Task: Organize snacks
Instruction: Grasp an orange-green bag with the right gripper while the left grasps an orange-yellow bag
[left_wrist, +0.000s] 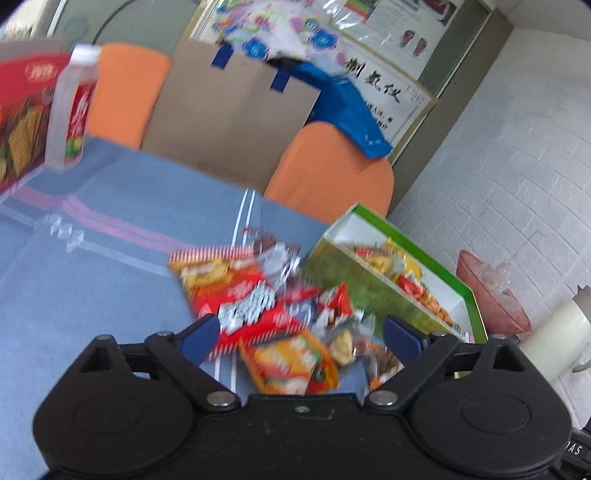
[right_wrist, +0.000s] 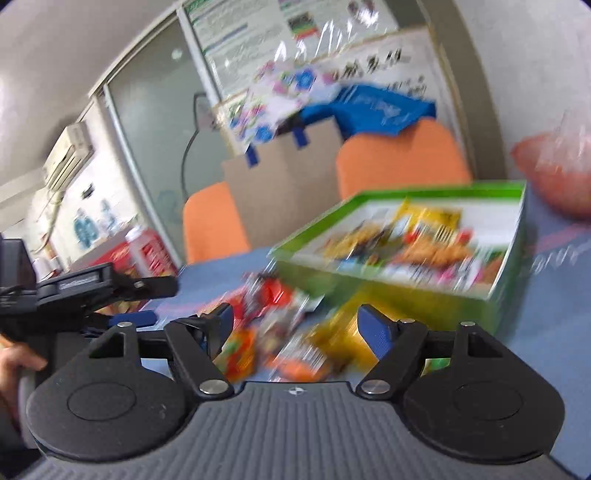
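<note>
A pile of snack packets (left_wrist: 266, 299) lies on the blue tablecloth (left_wrist: 92, 266), with a large red packet on top and an orange packet (left_wrist: 291, 362) nearest me. A green box (left_wrist: 373, 291) with white inside holds several packets to the right of the pile. My left gripper (left_wrist: 301, 334) is open and empty, just above the near side of the pile. In the right wrist view, the right gripper (right_wrist: 295, 325) is open and empty over the blurred pile (right_wrist: 280, 332), with the green box (right_wrist: 406, 251) just beyond. The left gripper (right_wrist: 147, 317) shows at the left there.
A drink bottle (left_wrist: 72, 110) and a red snack carton (left_wrist: 22, 118) stand at the far left. Orange chairs (left_wrist: 332, 173) and a brown paper bag (left_wrist: 229, 114) stand behind the table. A pink bowl (left_wrist: 491, 291) and a white jug (left_wrist: 557, 336) are to the right.
</note>
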